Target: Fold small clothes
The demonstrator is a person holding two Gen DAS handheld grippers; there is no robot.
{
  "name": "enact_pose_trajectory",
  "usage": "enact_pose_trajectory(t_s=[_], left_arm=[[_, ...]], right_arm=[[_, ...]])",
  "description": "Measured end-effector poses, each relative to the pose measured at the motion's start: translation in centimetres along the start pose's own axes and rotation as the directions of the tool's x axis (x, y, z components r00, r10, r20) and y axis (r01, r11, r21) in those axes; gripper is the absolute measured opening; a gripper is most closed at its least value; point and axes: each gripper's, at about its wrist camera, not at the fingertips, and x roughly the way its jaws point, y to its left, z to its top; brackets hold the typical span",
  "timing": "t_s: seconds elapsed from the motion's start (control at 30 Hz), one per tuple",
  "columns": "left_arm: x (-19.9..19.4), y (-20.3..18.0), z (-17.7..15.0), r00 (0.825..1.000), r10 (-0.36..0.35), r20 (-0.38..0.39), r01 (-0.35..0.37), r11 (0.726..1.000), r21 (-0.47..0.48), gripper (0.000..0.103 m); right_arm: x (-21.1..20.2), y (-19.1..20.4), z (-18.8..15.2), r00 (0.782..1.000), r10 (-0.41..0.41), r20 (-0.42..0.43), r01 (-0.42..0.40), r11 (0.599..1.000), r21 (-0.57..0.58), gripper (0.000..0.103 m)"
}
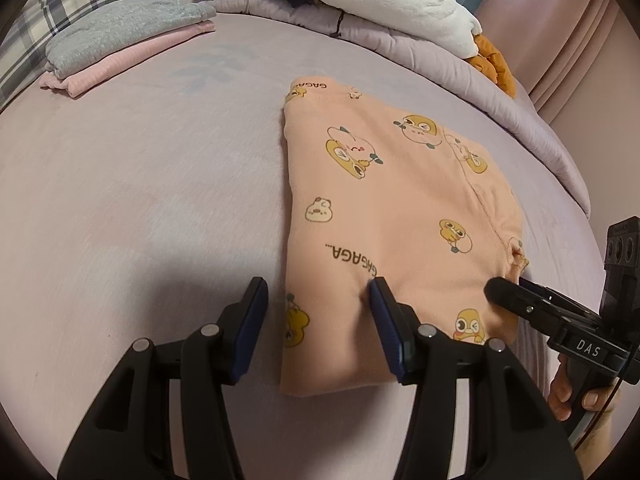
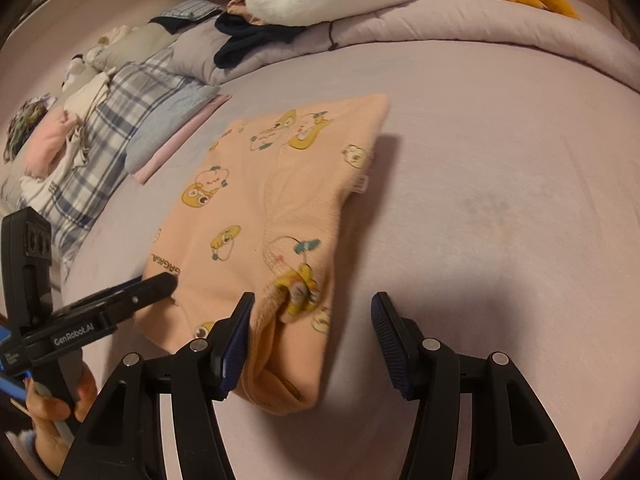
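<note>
— Left gripper [image 1: 318,300]? Stood half open, near corner of peach garment [image 1: 400,208] between jaws, nothing pinched.
— Right gripper [image 2: 312,312]? Likewise agape over opposite near corner, empty.
— Garment? Lay folded on bed [image 1: 140,200], stretching lengthwise away from both, equally near.

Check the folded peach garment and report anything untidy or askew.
One thing: on the peach garment, the ribbed cuff at the near right corner is bunched and curled up rather than lying flat. The rest lies smooth on the bed.

Folded garment [image 1: 400,216] on bed [image 1: 140,200], stacked clothes [image 1: 120,48] beyond, left.
</note>
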Motion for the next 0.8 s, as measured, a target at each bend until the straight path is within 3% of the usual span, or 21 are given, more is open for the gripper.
enact_pose_trajectory(t_s=[0.63, 0.8], left_arm=[[-3.3, -1.5, -1.7, 0.997, 0.066, 0.048, -0.069, 0.996, 0.063, 0.052], [-4.6, -2.5, -2.4, 0.996, 0.063, 0.067, -0.067, 0.995, 0.071, 0.058]], right_arm=[[-3.0, -1.0, -2.1, 0.996, -0.084, 0.034, 0.082, 0.995, 0.056, 0.056], [-4.5, -1.0, -3.0, 0.996, -0.071, 0.052, 0.068, 0.996, 0.062, 0.056]])
